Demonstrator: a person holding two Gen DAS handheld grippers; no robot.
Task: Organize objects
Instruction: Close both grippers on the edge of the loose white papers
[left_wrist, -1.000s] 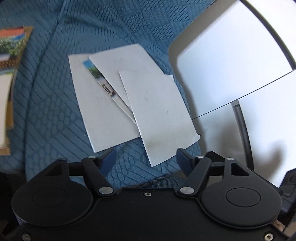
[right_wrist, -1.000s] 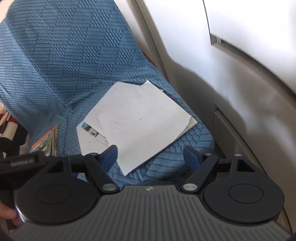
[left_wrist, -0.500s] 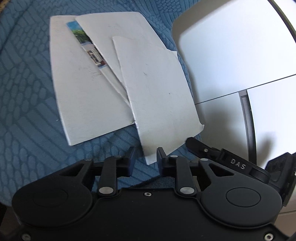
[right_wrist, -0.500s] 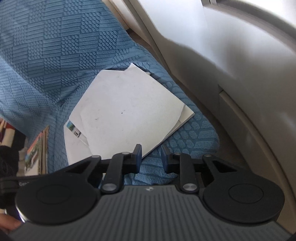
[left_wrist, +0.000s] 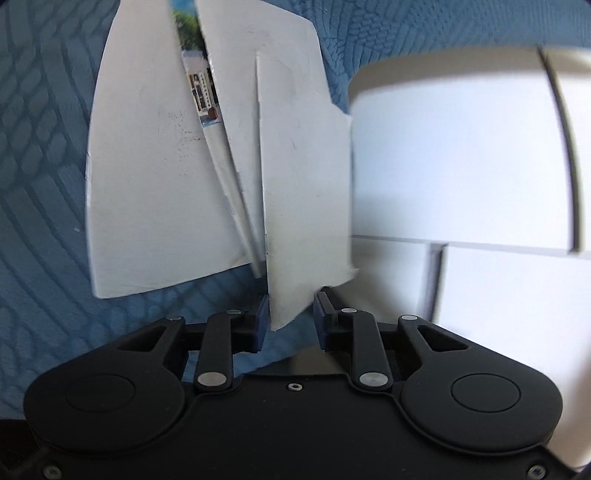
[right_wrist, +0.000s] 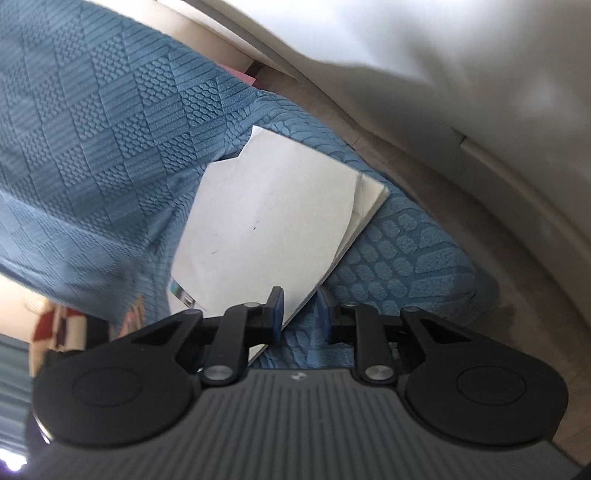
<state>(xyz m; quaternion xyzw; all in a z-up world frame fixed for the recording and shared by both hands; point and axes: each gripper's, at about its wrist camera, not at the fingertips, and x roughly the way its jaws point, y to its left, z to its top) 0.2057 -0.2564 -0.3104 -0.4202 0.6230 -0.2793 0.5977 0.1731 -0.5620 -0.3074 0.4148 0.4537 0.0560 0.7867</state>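
Both claws dropped closer to lengthwise-lying papers (left_wrist: 303, 192).

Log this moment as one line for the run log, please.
surface: blue cover | items: overlapping white cards | left gripper: jaws narrowed, card corner between, unclamped | right gripper: jaws just closing, at stack corner

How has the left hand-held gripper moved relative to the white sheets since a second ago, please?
Yes: the left hand-held gripper has closed in on the white sheets, its jaws narrowed around the nearest corner.
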